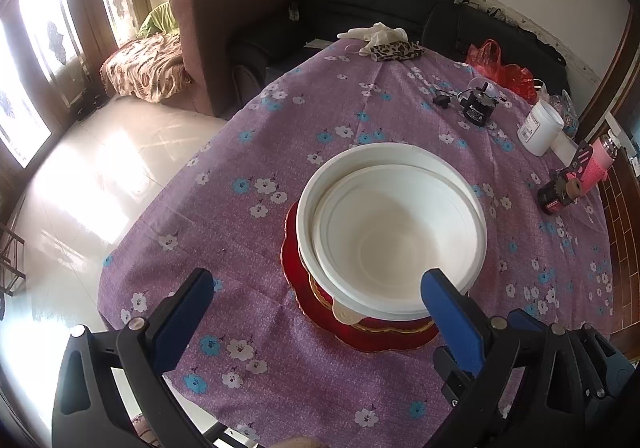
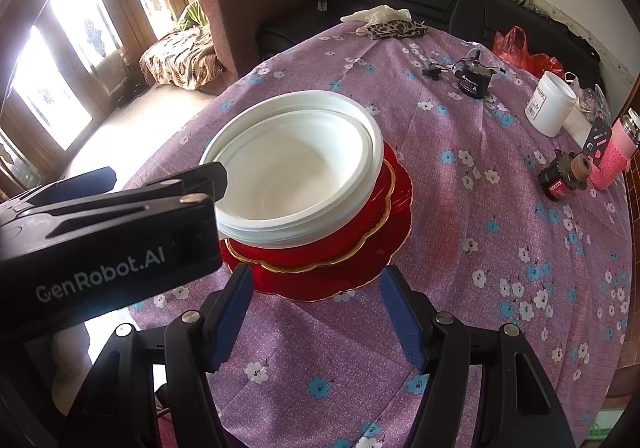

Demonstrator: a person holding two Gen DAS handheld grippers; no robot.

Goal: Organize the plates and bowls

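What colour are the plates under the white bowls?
The plates are red, the upper one with a gold scalloped rim. The right wrist view shows it best.

Glossy red plates (image 2: 384,244), woven floral tablecloth (image 2: 460,256)

I'm seeing my left claw (image 1: 316,312) gaping wide over the table (image 1: 240,232), its right pad lying against the near rim of the nested white bowls (image 1: 394,224), which are sitting on red plates (image 1: 304,280).
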